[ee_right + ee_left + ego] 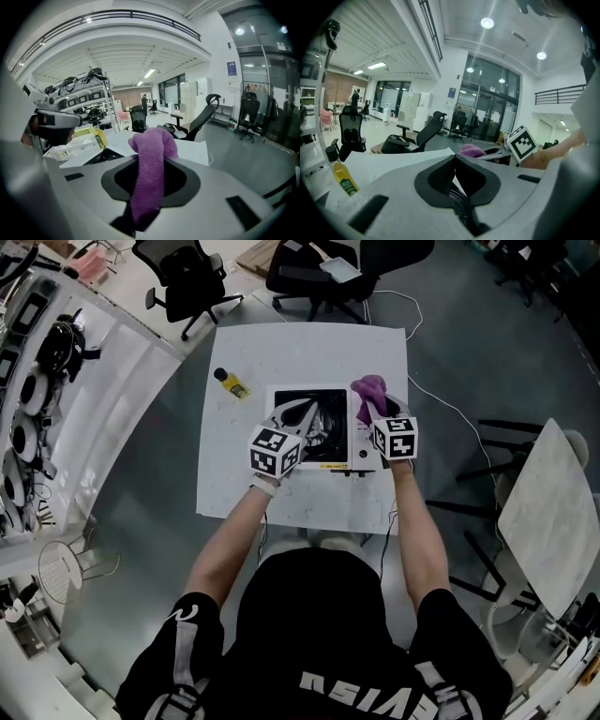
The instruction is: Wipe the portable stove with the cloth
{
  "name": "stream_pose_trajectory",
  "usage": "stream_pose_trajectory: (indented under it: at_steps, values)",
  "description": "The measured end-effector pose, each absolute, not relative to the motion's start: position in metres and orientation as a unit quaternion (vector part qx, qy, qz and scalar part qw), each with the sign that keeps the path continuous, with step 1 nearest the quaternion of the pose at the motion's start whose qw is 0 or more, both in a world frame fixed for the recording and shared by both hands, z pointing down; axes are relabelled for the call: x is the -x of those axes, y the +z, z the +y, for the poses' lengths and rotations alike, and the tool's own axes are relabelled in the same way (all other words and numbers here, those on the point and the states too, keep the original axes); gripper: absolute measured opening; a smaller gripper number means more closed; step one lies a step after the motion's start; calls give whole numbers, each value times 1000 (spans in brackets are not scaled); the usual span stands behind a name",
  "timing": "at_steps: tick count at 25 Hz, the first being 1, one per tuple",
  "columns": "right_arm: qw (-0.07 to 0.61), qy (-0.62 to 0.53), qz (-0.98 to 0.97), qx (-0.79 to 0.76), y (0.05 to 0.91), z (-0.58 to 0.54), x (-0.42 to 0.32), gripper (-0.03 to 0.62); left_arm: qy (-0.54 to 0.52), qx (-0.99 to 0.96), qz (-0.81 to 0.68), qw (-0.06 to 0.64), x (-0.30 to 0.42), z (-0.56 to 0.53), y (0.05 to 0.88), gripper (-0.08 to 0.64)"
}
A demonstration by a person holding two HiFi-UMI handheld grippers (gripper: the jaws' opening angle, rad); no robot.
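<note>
The portable stove (323,397), white with a black top, sits mid-table on the white table (309,348). My left gripper (302,412) hangs over the stove's left half; in the left gripper view its jaws (454,157) meet at the tips with nothing between them, and the burner rings show below. My right gripper (375,409) is over the stove's right edge, shut on a purple cloth (369,390). The cloth (152,164) drapes out past the jaw tips in the right gripper view. A corner of the stove (104,155) shows to its left.
A small yellow bottle (231,382) stands on the table left of the stove. Black office chairs (187,282) stand beyond the far edge. A white cable (441,404) trails off the table's right side. A shelf with gear (37,381) lines the left, and another table (548,512) is at right.
</note>
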State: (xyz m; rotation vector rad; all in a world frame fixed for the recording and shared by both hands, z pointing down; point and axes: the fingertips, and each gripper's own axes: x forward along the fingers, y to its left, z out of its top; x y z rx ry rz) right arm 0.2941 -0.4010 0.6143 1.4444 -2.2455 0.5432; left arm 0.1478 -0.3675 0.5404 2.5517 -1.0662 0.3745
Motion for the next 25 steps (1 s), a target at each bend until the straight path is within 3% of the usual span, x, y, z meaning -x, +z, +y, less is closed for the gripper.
stream_pose_trajectory:
  at_steps: [16,25]
  values:
    - [273,234,-801,-478,696,-453,-274,101,138,-887,-391,203,-144,-415,579,8]
    - [273,237,-799,-480,698,-455,-271,101,132,-883,-398,210,-133,-422,583,8]
